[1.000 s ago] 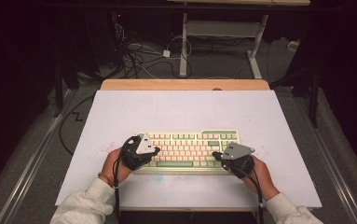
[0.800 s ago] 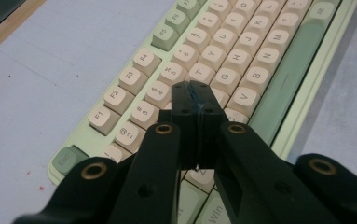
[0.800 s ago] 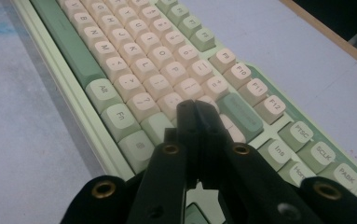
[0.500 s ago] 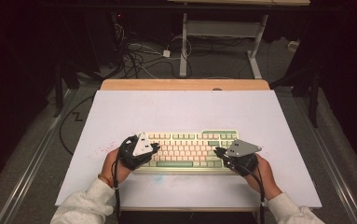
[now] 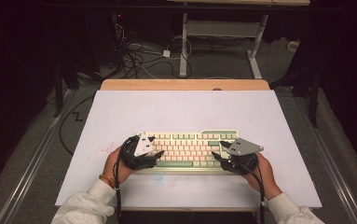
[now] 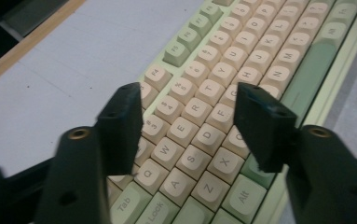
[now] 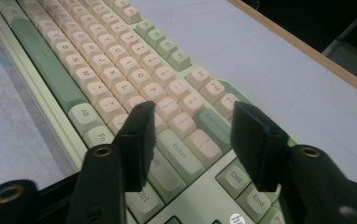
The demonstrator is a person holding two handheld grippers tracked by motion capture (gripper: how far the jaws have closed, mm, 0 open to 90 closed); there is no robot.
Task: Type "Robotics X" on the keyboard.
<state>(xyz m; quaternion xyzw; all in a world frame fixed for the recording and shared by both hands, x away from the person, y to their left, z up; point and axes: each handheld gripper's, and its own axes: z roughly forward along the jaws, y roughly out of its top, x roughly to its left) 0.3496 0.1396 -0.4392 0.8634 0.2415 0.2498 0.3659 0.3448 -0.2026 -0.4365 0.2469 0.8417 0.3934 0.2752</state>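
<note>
Two hand-held grippers, left (image 5: 156, 154) and right (image 5: 216, 156), hover with jaws parted over the keyboard (image 5: 190, 147) ends (nothing grasped); it lies directly beneath them on the desk (image 5: 185, 107). No task step appears begun.

1 keyboard (image 5: 185, 148) on 1 table (image 5: 185, 107) — 2 grippers, left gripper (image 5: 152, 150) and right gripper (image 5: 218, 151) — 2 hands.

Left gripper (image 5: 156, 154) and right gripper (image 5: 216, 150) held low, tips pointing inward; both jaws parted; forearms entered from bottom.
</note>
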